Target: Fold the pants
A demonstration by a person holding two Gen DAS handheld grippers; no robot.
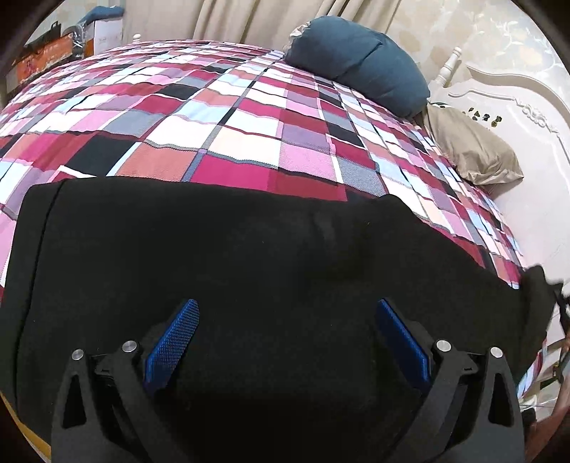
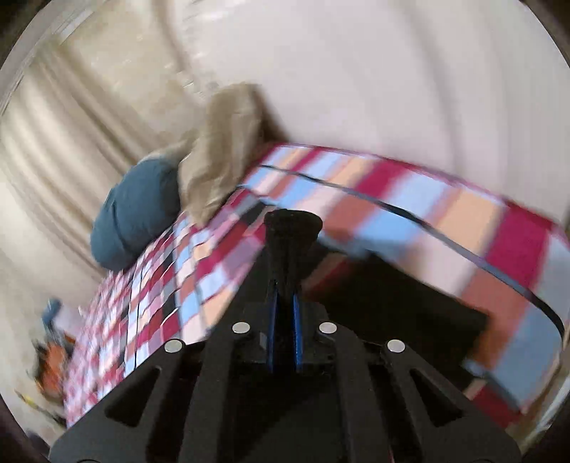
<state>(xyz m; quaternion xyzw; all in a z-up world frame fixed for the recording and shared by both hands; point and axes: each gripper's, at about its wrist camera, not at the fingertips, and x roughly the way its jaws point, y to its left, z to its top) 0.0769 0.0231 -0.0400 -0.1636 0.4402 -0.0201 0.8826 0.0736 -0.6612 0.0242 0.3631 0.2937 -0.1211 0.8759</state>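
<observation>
In the left wrist view, the left gripper [image 1: 286, 313] is nearest, and its jaws stand wide apart with nothing between the blue pads [image 1: 172, 343]. Directly under and ahead of it lie the black pants [image 1: 249, 249], spread flat across the near part of the bed [image 1: 249, 117]. One end of the pants reaches the right edge of the bed, where the cloth is lifted up a little. Behind the pants the checked bed cover in red, pink, white and black continues. At the far right corner of the bed rests a dark blue pillow [image 1: 359, 60], and just beside it, closer to the white headboard [image 1: 516, 117], a beige pillow [image 1: 470, 149]. Curtains [image 1: 249, 17] hang behind the bed.

The right wrist view is blurred. The right gripper [image 2: 285, 306] has its jaws pressed nearly together on a bunch of black cloth from the pants [image 2: 292, 231], which sticks out beyond the tips. Further off are the bed cover [image 2: 427, 220], the blue pillow [image 2: 135, 220] and the beige pillow [image 2: 221, 153].
</observation>
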